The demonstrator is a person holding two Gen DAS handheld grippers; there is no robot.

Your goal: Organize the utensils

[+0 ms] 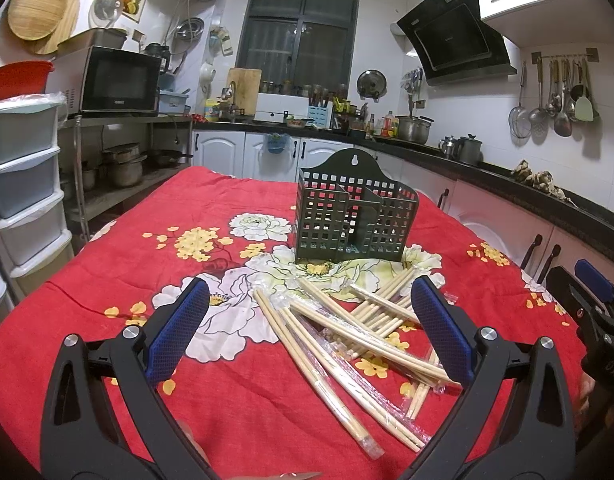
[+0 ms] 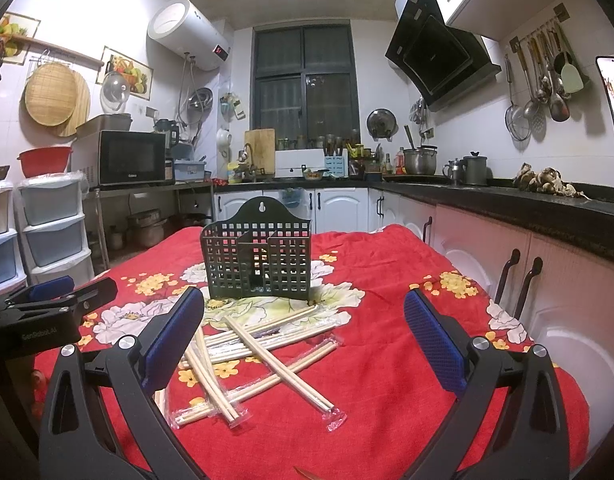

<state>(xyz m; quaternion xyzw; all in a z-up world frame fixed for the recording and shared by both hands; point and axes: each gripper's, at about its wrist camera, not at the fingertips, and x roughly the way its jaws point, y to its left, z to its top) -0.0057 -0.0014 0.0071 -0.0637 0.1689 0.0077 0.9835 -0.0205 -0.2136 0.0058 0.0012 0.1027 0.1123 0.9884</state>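
Between the blue pads of the left tongs, spread wide and holding nothing, lies the near end of the chopstick pile. Right tongs likewise released, jaws wide apart, empty, hovering over the same pile from the other side. Both sit low above the worktop, which is covered in a red floral cloth. Each tong set shows at the edge of the other's view.

Chopsticks: many pairs in clear plastic sleeves, crossed over each other in a loose heap, no clean single pair lying apart. Just beyond the heap stands the dark green perforated holder, upright, divided into compartments, looks empty through the holes.

Step, as judged: very start, nothing sorted yet, approach to first pick. Next move calls for choosing a top-lying pair, likely the one crossing over the others toward the near edge, lowering one set of tongs across it and closing mid-length. Then tilt upright and drop into a holder compartment. Risk: slick sleeves slip, neighbours drag along, light holder may tip if nudged.
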